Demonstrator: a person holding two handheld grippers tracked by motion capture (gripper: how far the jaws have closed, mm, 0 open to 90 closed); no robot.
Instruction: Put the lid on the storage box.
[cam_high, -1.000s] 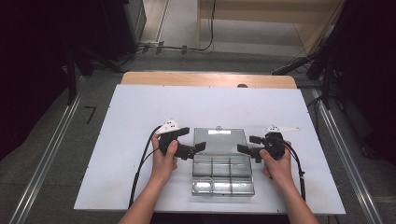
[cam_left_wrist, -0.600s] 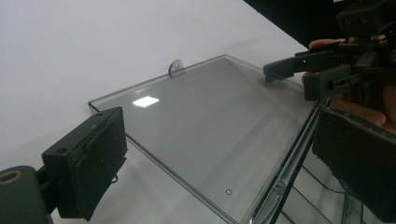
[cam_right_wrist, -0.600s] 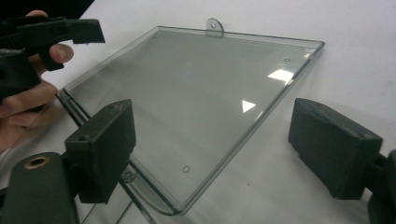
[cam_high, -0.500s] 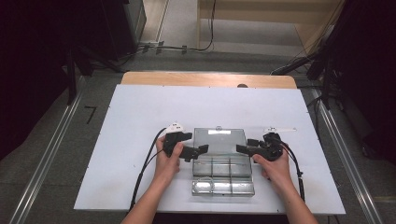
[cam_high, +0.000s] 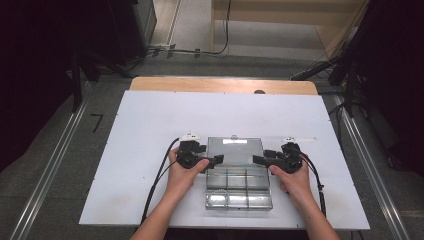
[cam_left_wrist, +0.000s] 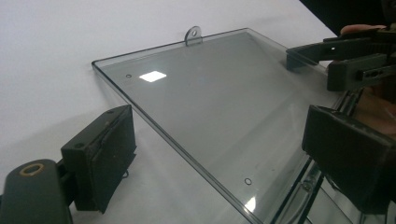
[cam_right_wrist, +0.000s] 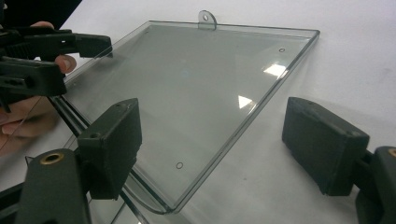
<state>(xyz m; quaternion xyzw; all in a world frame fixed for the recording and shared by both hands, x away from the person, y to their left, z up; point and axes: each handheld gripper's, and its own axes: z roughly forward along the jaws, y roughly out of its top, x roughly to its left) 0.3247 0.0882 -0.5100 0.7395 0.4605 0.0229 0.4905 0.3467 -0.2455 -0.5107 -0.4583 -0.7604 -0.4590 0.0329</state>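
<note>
One clear organiser box (cam_high: 239, 187) with one flat transparent lid (cam_high: 235, 151) is seen on the white table (cam_high: 140, 130). The left gripper (cam_high: 219, 159) and right gripper (cam_high: 256, 159) straddle the lid's side edges — jaws apart, just closing, nothing clamped. The lid's hanging tab (cam_left_wrist: 194, 34) is clear in the gripper views — a speck from above.

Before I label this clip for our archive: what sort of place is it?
Probably a lab or recording workspace: a white table with only a clear compartment box on it, cables on a bare floor, dark equipment racks around.
</note>
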